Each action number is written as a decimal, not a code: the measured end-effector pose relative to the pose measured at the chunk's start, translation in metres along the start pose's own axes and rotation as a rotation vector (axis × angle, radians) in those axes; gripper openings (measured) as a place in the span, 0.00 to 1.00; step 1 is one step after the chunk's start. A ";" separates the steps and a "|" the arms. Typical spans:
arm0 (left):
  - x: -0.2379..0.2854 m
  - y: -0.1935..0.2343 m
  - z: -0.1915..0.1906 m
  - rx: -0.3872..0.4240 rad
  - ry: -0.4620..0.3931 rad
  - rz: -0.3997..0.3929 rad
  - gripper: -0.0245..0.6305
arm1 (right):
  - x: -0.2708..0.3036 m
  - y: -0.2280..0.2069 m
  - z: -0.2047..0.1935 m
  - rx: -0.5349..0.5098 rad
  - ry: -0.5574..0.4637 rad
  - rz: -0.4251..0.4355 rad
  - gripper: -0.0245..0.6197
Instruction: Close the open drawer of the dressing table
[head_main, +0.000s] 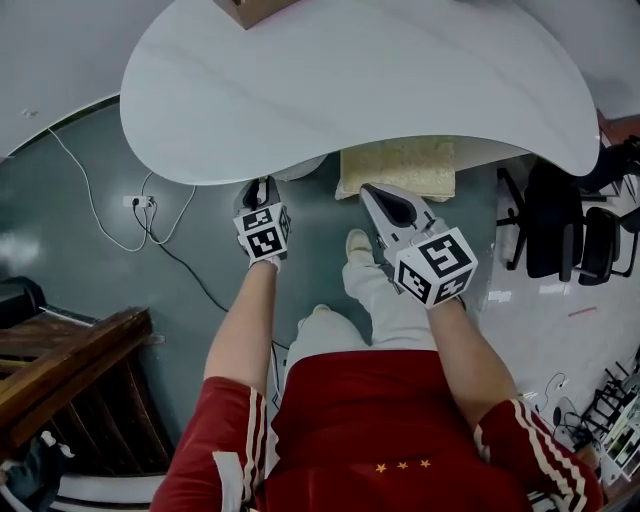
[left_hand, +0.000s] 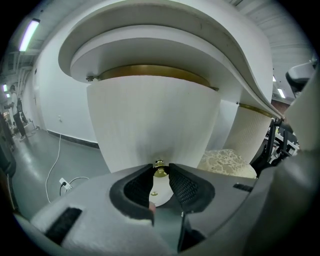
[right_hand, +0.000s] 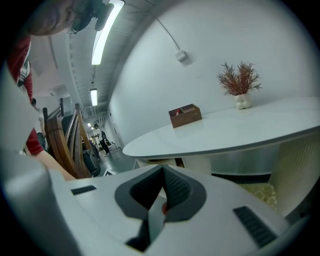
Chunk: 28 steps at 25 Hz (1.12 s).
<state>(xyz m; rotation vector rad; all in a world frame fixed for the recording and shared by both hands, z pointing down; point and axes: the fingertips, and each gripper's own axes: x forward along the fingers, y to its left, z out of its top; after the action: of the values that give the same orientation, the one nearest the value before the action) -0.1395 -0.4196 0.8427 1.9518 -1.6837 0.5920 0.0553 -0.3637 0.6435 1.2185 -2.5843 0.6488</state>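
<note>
The dressing table has a white curved top (head_main: 350, 80). Below it, in the left gripper view, is a white ribbed, rounded drawer front (left_hand: 150, 115) with a small brass knob (left_hand: 160, 173). My left gripper (left_hand: 160, 169) points at this front, and its two black pads are shut on the knob from both sides. In the head view the left gripper (head_main: 262, 190) reaches just under the table's edge. My right gripper (head_main: 378, 197) hovers to the right, away from the drawer. In its own view the right gripper (right_hand: 163, 170) is shut with nothing between the pads.
A beige fluffy stool (head_main: 397, 168) stands under the table beside the drawer. A brown box (right_hand: 185, 115) and a vase of dried twigs (right_hand: 239, 82) sit on the top. A cable and socket strip (head_main: 140, 203) lie on the floor at left, a wooden rail (head_main: 70, 370) nearer, black chairs (head_main: 560, 230) at right.
</note>
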 end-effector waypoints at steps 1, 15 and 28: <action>0.003 0.000 0.003 0.002 -0.001 0.001 0.20 | 0.000 -0.002 0.000 0.000 -0.005 -0.004 0.04; 0.029 0.004 0.027 0.002 -0.060 0.018 0.20 | -0.001 -0.007 -0.005 -0.048 -0.002 -0.015 0.05; 0.012 -0.013 0.019 0.121 -0.004 -0.064 0.36 | -0.027 0.006 0.014 -0.081 0.027 -0.017 0.05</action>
<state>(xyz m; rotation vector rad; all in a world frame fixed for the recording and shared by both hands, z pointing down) -0.1248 -0.4394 0.8346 2.0844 -1.6142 0.6811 0.0672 -0.3485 0.6196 1.1963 -2.5493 0.5472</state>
